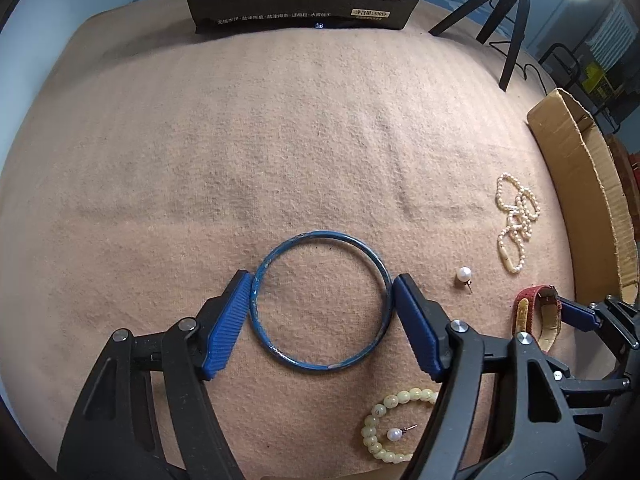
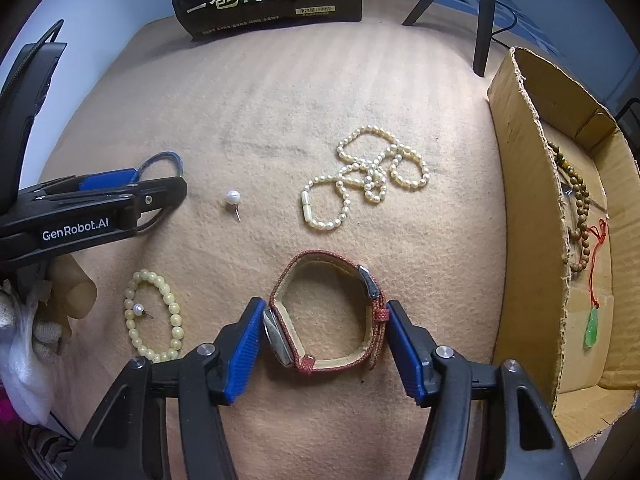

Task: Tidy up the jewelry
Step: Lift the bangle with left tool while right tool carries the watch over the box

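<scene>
Left claw [image 1: 322, 312] stands around the blue bangle [image 1: 320, 300], both pads touching its rim as it lies flat on the tan surface [image 1: 280, 140]. Right claw [image 2: 324, 344] brackets the red-strapped watch [image 2: 328, 316], its left pad against the watch face, its right pad at the strap. Pearl necklace [image 2: 368, 172], bead bracelet [image 2: 154, 316] and two pearl studs lie nearby; a cardboard box [image 2: 532, 208] holds brown beads and a jade pendant.

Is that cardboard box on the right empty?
Not empty. The open cardboard box already holds a brown wooden bead strand and a green pendant on red cord.
</scene>
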`<state>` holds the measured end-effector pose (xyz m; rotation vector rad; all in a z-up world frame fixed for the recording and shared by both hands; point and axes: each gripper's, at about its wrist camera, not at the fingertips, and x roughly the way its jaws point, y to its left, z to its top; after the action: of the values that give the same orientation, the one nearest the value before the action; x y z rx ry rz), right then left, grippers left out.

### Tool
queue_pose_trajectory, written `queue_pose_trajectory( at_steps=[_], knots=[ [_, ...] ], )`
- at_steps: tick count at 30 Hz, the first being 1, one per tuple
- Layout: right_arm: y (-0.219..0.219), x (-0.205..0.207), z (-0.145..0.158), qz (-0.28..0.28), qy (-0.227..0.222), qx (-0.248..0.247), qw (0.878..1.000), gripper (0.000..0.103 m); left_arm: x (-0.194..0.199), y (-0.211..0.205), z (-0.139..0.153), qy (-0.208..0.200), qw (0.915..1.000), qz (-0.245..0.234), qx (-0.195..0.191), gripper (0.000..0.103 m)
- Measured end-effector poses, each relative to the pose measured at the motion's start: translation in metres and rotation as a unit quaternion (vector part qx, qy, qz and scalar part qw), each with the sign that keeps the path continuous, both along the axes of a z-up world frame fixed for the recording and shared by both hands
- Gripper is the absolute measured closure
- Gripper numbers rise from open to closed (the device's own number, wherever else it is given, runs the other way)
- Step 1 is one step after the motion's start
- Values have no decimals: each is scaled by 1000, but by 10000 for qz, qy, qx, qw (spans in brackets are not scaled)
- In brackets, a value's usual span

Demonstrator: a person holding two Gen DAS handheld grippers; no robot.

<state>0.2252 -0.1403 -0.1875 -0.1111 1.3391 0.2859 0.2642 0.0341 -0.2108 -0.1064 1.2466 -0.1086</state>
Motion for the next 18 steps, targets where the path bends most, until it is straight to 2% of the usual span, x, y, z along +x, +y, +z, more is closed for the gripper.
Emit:
queue_pose_trajectory(
  at_steps=[7, 18],
  knots=[
    [-3, -2, 12, -28, -151, 39, 9999, 43, -4, 5, 7, -56, 9999, 46, -69, 29],
    [-19, -12, 54, -144, -609, 246, 9977, 44, -13, 5, 39, -369, 9990, 116, -240, 29]
  ],
)
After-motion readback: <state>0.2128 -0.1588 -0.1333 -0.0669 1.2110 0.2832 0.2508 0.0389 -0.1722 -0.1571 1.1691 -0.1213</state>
